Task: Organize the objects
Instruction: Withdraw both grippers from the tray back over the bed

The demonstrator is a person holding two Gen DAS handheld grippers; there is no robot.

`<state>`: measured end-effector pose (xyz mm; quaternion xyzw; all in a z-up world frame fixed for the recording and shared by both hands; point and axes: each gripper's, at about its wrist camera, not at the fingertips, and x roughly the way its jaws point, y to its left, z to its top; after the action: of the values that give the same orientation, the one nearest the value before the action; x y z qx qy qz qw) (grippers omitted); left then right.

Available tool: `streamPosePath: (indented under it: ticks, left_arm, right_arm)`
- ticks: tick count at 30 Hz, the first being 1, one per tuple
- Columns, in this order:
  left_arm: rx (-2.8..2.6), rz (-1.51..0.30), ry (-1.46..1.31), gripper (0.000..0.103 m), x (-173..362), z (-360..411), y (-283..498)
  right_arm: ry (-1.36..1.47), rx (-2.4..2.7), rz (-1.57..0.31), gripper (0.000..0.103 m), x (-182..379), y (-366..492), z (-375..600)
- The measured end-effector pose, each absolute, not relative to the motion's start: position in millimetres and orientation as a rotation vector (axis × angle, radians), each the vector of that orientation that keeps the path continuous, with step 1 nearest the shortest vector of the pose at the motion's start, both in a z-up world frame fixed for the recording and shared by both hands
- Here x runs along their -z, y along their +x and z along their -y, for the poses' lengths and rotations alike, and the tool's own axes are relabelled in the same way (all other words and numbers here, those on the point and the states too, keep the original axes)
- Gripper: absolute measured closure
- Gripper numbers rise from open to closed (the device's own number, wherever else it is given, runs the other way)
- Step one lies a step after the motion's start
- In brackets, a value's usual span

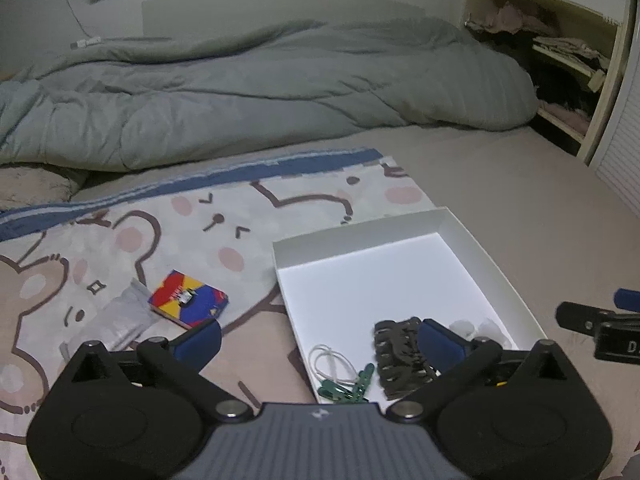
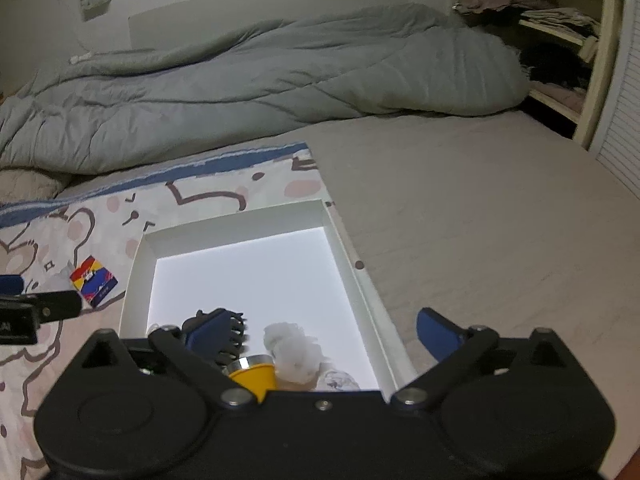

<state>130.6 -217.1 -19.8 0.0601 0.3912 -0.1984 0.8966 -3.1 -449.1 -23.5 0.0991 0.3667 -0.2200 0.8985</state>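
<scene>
A white open box (image 1: 472,240) lies on the bed; it also shows in the right wrist view (image 2: 236,228). Inside are a dark hair claw (image 1: 396,360), green clips (image 1: 348,388) with a white cord (image 1: 332,360), a yellow cup (image 2: 254,376) and a white fluffy item (image 2: 292,348). A colourful small box (image 1: 188,300) and a silvery packet (image 1: 116,324) lie on the cartoon mat (image 1: 208,220) left of the box. My left gripper (image 1: 320,340) is open and empty above the box's near left corner. My right gripper (image 2: 328,332) is open and empty above the box's near end.
A grey duvet (image 1: 260,84) is bunched across the back of the bed. A shelf unit (image 1: 560,60) with clothes stands at the far right. Bare grey sheet (image 2: 480,220) lies right of the box.
</scene>
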Motion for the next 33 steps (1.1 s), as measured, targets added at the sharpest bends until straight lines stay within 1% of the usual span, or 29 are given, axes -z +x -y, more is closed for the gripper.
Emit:
streamPosePath:
  ticks: [16,26,33]
  left_arm:
    - [0.419,-0.811,0.111,0.000,22,204,125]
    - [0.419,-0.798,0.100,0.000,19,192,129]
    - [0.384,-0.791,0.085,0.000,14,170,136]
  right_arm:
    - [0.209,0.468,-0.720,0.000,15,-25,441]
    - [0.204,0.463,-0.724,0.000,14,-23,437]
    - [0.190,0.444,-0.726,0.000,13,-11,426]
